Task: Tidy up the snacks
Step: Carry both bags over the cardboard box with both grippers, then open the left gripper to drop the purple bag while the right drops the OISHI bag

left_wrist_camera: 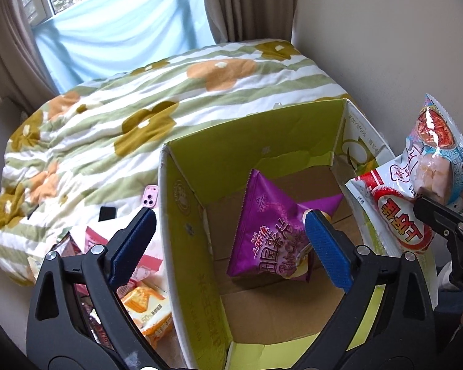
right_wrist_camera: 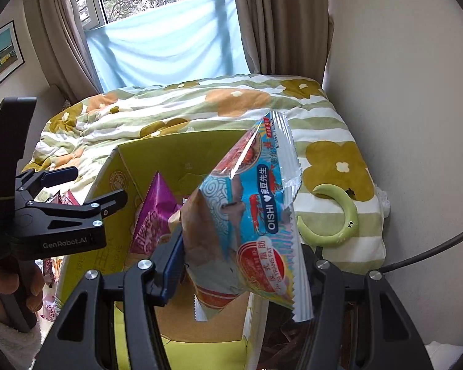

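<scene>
Bed (left_wrist_camera: 169, 92) carries the open cardboard box (left_wrist_camera: 185, 203). Purple chip bag (left_wrist_camera: 271, 225) lies inside, under our gaping, empty left tool (left_wrist_camera: 228, 237). Right tool (right_wrist_camera: 244, 265) clamps the blue Oishi bag (right_wrist_camera: 250, 215) over the box (light, puffy, slick film, crushable); we'd grip crimped seams.

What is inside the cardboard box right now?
Inside the cardboard box lies one purple snack bag on the bare brown floor. The near right corner is hidden by the left tool's finger, so anything there is unseen.
</scene>
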Demonstrator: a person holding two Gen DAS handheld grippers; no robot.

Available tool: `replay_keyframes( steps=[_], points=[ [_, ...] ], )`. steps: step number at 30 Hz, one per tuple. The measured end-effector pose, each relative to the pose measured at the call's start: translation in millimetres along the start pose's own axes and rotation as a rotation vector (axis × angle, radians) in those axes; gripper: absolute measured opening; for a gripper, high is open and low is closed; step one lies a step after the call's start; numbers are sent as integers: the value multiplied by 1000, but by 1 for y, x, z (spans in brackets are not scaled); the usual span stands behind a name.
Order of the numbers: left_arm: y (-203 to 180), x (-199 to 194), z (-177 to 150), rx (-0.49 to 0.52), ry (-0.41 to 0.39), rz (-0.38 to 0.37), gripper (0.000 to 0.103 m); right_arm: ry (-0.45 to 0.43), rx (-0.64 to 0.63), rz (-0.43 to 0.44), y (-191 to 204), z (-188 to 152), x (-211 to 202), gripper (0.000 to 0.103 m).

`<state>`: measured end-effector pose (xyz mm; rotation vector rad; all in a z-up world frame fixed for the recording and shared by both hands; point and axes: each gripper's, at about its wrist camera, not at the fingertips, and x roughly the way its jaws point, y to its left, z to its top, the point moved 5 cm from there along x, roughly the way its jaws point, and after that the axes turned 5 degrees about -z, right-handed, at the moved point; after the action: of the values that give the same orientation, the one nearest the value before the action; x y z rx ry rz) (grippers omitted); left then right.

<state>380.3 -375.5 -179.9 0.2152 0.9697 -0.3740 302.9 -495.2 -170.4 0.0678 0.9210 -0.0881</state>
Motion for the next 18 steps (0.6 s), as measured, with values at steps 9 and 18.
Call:
replay_keyframes(
  steps=[9,18],
  points=[
    [18,-35,-16,-55,-28,-9,96,-28,-21,-23,4,19,1,55],
    [26,-37,-19,-69,-20,-17,96,-11,-57,-6,18,52,38,55]
  ],
)
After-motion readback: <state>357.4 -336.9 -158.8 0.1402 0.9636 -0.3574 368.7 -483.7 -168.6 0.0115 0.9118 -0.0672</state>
